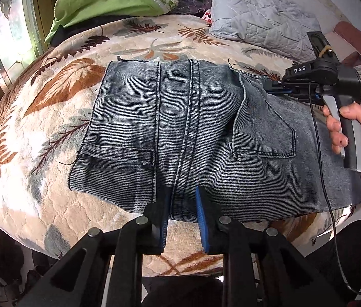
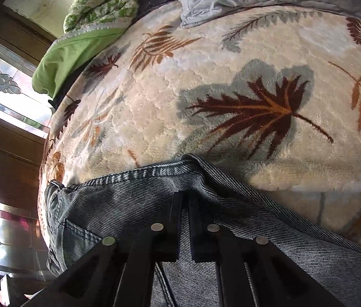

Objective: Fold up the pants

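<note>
Grey-blue jeans (image 1: 193, 128) lie folded into a flat block on the leaf-patterned blanket (image 1: 52, 128), back pocket up. My left gripper (image 1: 182, 204) stands open astride the jeans' near edge at the centre seam, blue pads apart and not pressing the denim. At the far right corner of the jeans, a hand (image 1: 354, 128) holds my right gripper (image 1: 269, 87). In the right wrist view the right gripper (image 2: 185, 197) is shut, with a raised ridge of the jeans (image 2: 119, 204) bunched around its tips.
A grey quilted pillow (image 1: 257, 12) and a green cloth (image 1: 103, 2) lie at the far side of the bed. A patterned glass window (image 1: 1, 38) is on the left. The blanket (image 2: 206, 76) stretches bare beyond the jeans. The right gripper's cable (image 1: 318, 153) hangs across the denim.
</note>
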Available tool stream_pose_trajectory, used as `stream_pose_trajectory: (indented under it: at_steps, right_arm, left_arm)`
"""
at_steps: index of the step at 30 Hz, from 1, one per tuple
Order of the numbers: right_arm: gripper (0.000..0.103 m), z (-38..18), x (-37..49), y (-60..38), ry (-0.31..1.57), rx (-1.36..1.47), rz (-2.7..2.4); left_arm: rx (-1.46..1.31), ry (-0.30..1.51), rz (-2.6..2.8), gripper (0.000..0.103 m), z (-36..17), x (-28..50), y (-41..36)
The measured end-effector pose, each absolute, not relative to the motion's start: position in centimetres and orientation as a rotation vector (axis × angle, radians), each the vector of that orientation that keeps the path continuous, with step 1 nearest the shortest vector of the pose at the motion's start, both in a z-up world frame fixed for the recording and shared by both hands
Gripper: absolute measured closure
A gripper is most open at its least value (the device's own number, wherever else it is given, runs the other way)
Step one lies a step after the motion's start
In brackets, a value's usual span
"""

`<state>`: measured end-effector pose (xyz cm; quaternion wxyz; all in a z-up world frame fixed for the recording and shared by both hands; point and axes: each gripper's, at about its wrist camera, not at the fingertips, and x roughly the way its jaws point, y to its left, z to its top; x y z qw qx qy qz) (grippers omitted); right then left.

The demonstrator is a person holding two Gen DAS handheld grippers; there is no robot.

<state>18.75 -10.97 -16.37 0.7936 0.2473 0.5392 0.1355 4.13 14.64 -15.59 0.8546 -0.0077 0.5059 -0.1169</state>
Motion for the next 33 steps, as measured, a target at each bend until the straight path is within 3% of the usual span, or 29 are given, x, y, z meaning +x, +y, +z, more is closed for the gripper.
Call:
stream_pose_trajectory:
  at_steps: [3, 6, 12, 19, 23, 26, 33]
  right_arm:
    - [0.096, -15.2, 17.4, -13.4, 1.091, 0.619, 0.301]
    - [0.096, -14.1, 15.6, -14.7, 1.109, 0.568, 0.317]
    - [0.096, -14.3, 10.1, -19.9, 1.168, 0.461, 0.211]
    - [0.096, -16.9, 3.3, -30.3, 1.207, 0.410, -0.004]
    - [0.096, -16.2, -0.1, -36.1, 1.141, 0.513, -0.074]
    - [0.096, -15.1, -2.4, -38.7, 1.066, 0.554, -0.085]
    - [0.096, -16.5, -6.0, -41.7, 1.081, 0.613, -0.132]
  left_arm:
    - [-0.036, 0.996, -0.219, 0.080, -13.4, 4.2, 15.2]
    - [-0.011, 0.935, -0.170, 0.069, -11.9, 5.0, 15.5]
    - [0.088, 1.058, -0.074, 0.066, -15.8, 6.9, 15.9]
    - [0.107, 1.059, -0.017, 0.060, -14.6, 6.6, 15.3]
    - [0.146, 0.983, -0.112, 0.059, -11.8, 6.0, 11.2]
    - [0.182, 0.946, -0.222, 0.052, -10.7, 5.5, 6.8]
    - [0.328, 1.068, -0.333, 0.043, -15.3, 6.1, -1.9]
